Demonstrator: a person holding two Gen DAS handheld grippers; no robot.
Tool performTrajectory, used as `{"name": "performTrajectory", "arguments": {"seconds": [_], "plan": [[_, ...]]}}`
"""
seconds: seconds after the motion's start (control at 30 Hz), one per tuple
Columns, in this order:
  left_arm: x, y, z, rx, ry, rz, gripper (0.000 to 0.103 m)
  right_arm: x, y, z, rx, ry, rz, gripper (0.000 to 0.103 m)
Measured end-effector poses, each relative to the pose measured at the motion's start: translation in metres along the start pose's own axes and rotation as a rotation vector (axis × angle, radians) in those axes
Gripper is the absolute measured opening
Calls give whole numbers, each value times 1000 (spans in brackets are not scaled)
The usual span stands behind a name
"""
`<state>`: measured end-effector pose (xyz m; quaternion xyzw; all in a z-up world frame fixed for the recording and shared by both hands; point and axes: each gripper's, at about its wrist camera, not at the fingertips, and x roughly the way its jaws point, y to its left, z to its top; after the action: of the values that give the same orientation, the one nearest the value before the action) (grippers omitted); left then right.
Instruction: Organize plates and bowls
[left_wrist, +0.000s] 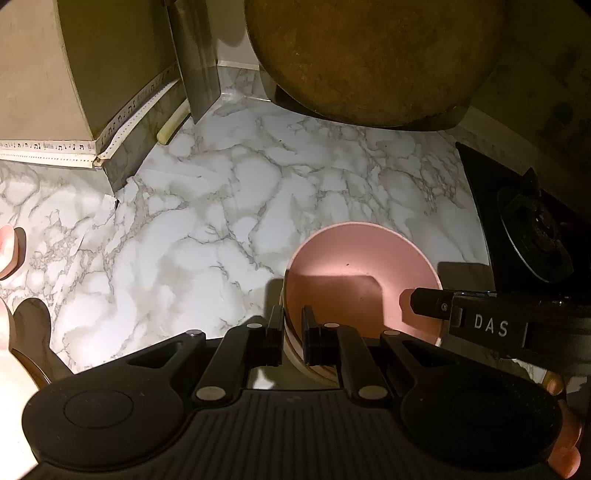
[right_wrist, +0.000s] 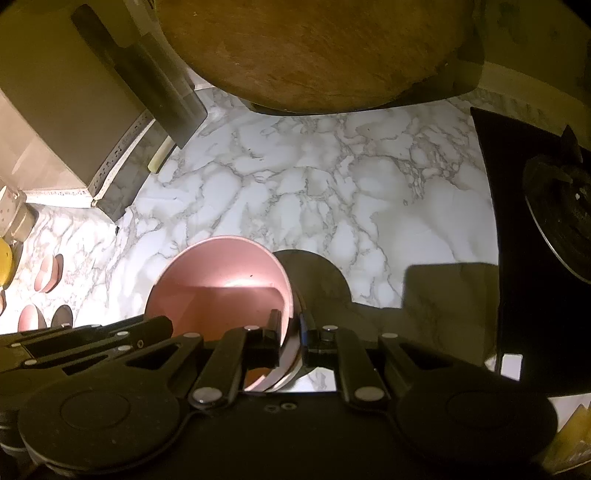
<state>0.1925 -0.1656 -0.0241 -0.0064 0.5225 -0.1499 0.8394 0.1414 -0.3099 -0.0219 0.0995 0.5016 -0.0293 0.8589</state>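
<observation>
We've got both grippers clamped on the pink bowl (left_wrist: 354, 284), one per side. Left gripper (left_wrist: 291, 332) fingers are nearly closed, pinching the bowl's left rim; right gripper (right_wrist: 290, 332) fingers are nearly closed too, pinching the right rim. The bowl looks like the top of a nested stack w/ paler rims showing under it, sitting near the front edge of the marble surface (left_wrist: 207, 206). Whether it's lifted or resting, we can't tell. Ahead of the bowl the surface is open up to the wooden board (left_wrist: 369, 59) at the back. Black stove (left_wrist: 535, 236) bounds the right side, a box (left_wrist: 55, 74) the left-rear corner. More pink bowls (right_wrist: 48, 273) sit far left.
</observation>
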Motion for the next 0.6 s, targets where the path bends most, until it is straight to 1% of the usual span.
{"name": "performTrajectory", "arguments": {"seconds": [0.4,0.6], "plan": [[-6,2,-1,0,-12,-16,9,-5,0,0,7,-12,2,10],[-19,5,-4,12,-46,-25,9,-17,4,0,-9,-32,3,11]]}}
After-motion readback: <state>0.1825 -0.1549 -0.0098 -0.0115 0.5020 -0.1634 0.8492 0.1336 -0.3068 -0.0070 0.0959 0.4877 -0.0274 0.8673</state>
